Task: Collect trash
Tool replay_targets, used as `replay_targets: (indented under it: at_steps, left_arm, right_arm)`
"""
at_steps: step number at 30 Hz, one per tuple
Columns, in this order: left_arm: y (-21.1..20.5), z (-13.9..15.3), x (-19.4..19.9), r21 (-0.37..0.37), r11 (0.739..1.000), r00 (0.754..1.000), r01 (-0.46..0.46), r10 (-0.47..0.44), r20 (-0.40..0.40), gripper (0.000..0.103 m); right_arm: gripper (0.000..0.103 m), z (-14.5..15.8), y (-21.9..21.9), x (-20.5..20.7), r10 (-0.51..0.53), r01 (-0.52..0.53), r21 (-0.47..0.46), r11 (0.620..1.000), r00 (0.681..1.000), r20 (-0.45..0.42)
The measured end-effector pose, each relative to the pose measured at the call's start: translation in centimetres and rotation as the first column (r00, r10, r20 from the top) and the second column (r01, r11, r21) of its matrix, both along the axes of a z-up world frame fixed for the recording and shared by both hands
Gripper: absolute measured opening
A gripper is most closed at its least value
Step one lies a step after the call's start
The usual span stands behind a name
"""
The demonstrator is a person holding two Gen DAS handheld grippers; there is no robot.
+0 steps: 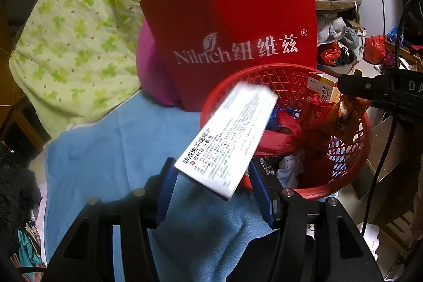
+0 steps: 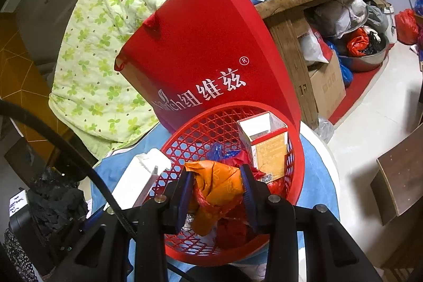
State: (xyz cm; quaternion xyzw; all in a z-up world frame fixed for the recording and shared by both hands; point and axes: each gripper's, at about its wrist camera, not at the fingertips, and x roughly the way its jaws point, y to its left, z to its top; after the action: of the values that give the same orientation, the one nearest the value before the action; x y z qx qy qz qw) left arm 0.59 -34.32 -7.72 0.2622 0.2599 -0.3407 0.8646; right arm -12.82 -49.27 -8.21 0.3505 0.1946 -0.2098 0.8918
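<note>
A red mesh basket (image 1: pixel 351 149) is seen on a blue cloth (image 1: pixel 111 149), directly in front of a red paper bag (image 1: pixel 238 25) printed with white lettering. A white medicine box (image 1: pixel 227 139) is gripped at its near end between the blue pads of the left gripper (image 1: pixel 211 176), and its far end is tilted up over the near rim of the basket. An orange crumpled wrapper (image 2: pixel 219 186) is clamped between the jaws of the right gripper (image 2: pixel 218 189), just above the trash already lying inside the basket. An opened carton (image 2: pixel 267 147) is stood upright against the basket's far wall, with red and blue wrappers beside it. A green-patterned quilt (image 1: pixel 79 31) is piled to the left of the basket, behind the cloth.
</note>
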Motion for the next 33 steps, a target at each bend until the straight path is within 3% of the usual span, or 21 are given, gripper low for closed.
replay_targets:
  at_steps: [10, 12, 13, 30, 32, 33]
  left_arm:
    - [0.1, -0.2, 0.3, -0.006, 1.000, 1.000, 0.006, -0.006, -0.021, 0.059]
    - [0.1, -0.2, 0.2, -0.007, 1.000, 1.000, 0.007, -0.007, -0.024, 0.060]
    - [0.2, -0.3, 0.2, -0.008, 1.000, 1.000, 0.007, -0.008, -0.025, 0.060]
    - [1.2, 0.1, 0.3, -0.024, 1.000, 0.999, 0.003, -0.004, -0.038, 0.063]
    - [1.5, 0.3, 0.3, -0.029, 1.000, 0.999, 0.000, -0.001, -0.038, 0.074]
    - [1.8, 0.5, 0.2, -0.037, 0.999, 1.000, -0.004, 0.003, -0.031, 0.084]
  right_arm:
    - [0.040, -0.7, -0.4, -0.1, 0.006, -0.006, 0.057, 0.998, 1.000, -0.003]
    - [0.056, -0.9, -0.4, -0.3, 0.003, -0.004, 0.070, 0.998, 1.000, 0.014]
    - [0.057, -0.9, -0.4, -0.4, 0.001, -0.003, 0.072, 0.997, 1.000, 0.027]
    - [0.058, -0.3, 0.6, -0.8, -0.014, 0.014, 0.006, 1.000, 1.000, 0.014]
    - [0.057, -0.2, 1.0, -0.8, -0.017, 0.017, -0.016, 1.000, 1.000, 0.002]
    - [0.058, -0.1, 1.2, -0.8, -0.017, 0.017, -0.026, 1.000, 1.000, -0.004]
